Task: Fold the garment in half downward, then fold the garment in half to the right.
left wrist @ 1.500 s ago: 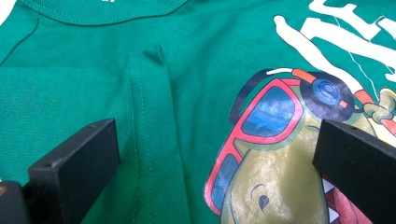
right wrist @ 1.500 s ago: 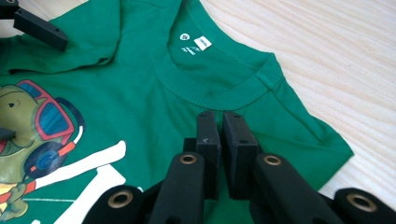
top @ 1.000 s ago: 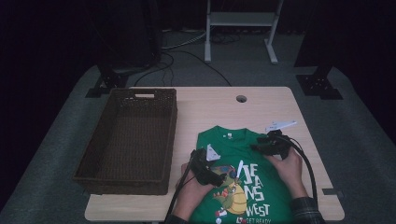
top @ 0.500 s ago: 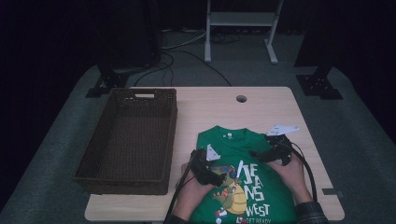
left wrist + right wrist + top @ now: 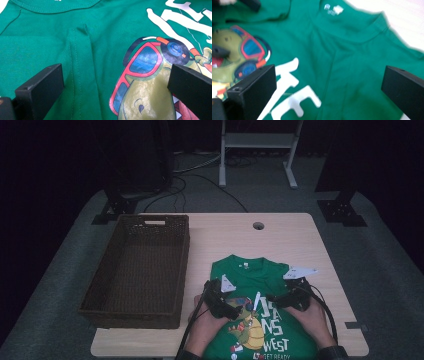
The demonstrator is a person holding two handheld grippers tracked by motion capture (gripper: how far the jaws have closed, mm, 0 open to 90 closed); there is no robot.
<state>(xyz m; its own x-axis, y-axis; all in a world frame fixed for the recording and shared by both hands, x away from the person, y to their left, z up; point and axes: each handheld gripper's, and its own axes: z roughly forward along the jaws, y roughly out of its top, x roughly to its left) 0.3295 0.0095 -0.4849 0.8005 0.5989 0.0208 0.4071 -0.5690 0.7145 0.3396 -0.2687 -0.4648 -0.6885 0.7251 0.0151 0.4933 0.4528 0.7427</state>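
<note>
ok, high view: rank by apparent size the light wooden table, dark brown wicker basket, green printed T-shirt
1. Light wooden table, largest.
2. Dark brown wicker basket.
3. Green printed T-shirt, smallest as seen; its lower part is cut off by the frame edge and covered by hands, so the basket/T-shirt order is unsure.

High view looks down; both gripper views closely share the green shirt (image 5: pixel 260 320).

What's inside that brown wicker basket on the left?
The wicker basket looks empty: its woven floor shows bare in the high view. The strip of floor just behind its near wall is hidden. The green T-shirt lies beside it on the table.
</note>
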